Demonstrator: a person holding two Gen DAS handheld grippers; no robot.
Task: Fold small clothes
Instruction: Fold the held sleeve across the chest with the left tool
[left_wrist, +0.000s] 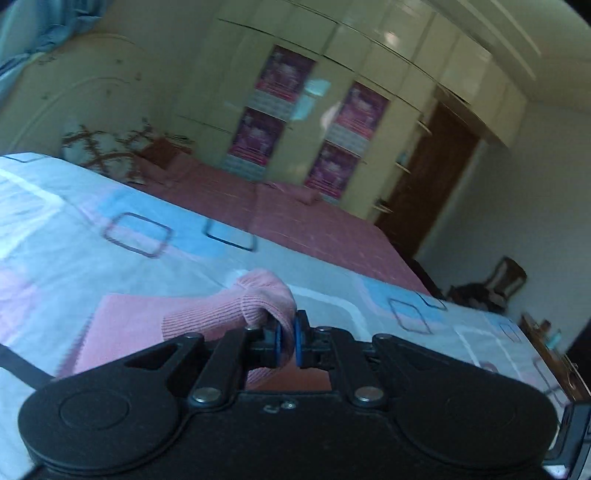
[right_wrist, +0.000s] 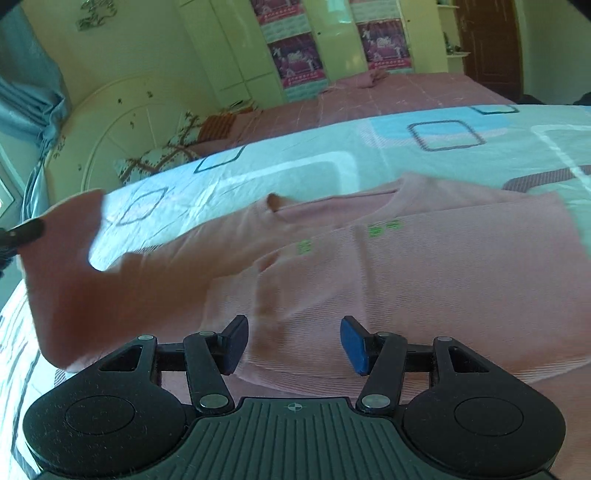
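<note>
Left claw (left_wrist: 287, 341) pinches the pink top's sleeve (left_wrist: 255, 299), lifted off the bed (left_wrist: 110, 206); right claw (right_wrist: 293, 345) hovers half-open, empty, tilted down over the pink top (right_wrist: 443, 277).

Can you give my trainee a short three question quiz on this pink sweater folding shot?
1. True or false: the left tongs are shut on the ribbed cuff of the pink knit sweater.
2. The right tongs are: A) open above the sweater, B) gripping its hem, C) out of view.
3. Fill in: the sweater lies on a pale patterned ____ printed with blue squares.

Key: 1 true; 2 A; 3 bedsheet.
</note>
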